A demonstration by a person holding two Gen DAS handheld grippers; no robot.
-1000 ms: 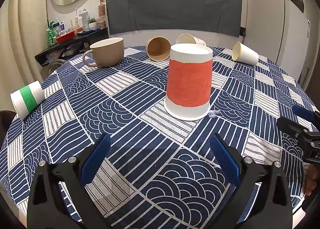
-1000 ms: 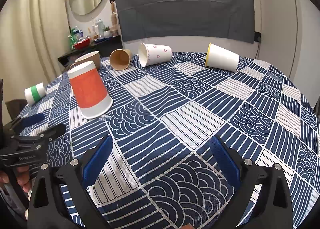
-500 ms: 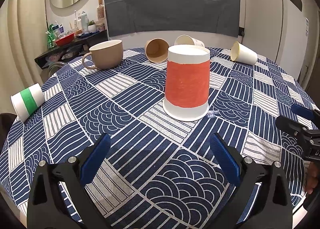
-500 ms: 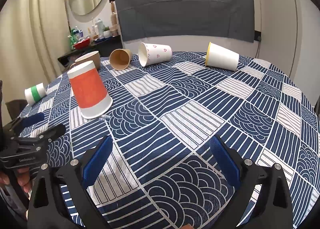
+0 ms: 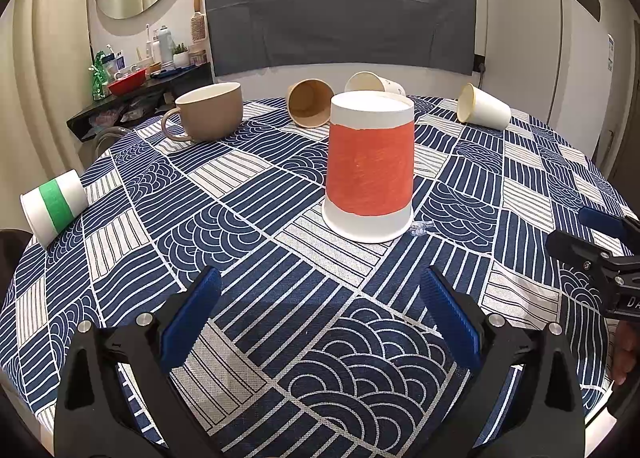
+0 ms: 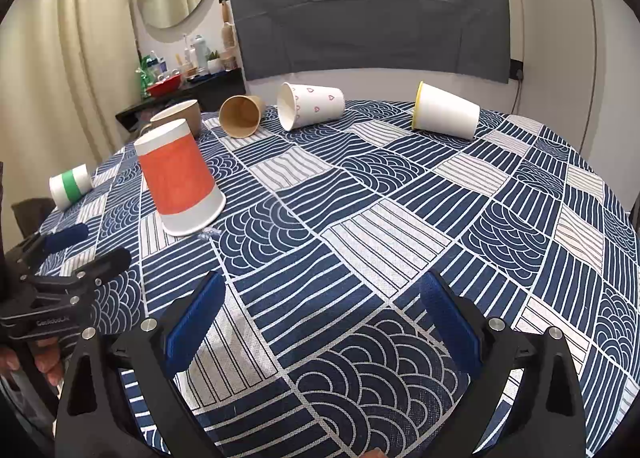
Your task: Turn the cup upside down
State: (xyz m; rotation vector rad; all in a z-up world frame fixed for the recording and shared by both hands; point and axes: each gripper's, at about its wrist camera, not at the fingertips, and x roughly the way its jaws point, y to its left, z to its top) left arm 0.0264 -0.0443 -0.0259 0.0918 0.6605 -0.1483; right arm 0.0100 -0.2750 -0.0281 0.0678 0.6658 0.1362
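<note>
An orange-banded white paper cup [image 5: 369, 168] stands upside down, rim on the blue patterned tablecloth [image 5: 256, 266]. My left gripper [image 5: 320, 322] is open and empty, a short way in front of it. The cup also shows in the right wrist view [image 6: 178, 178] at the left. My right gripper [image 6: 320, 322] is open and empty over the cloth, to the right of the cup. Each gripper appears at the edge of the other's view, the right one [image 5: 600, 242] and the left one [image 6: 72, 258].
Paper cups lie on their sides: a green-striped one [image 5: 54, 204] at the left edge, a brown one [image 5: 310, 102], a heart-printed one [image 6: 310, 104] and a yellow-rimmed one [image 6: 446, 110] at the back. A tan mug [image 5: 208, 111] stands upright back left.
The left gripper has drawn slightly back and lower from the orange cup. The right gripper has hardly moved. Both stay open.
</note>
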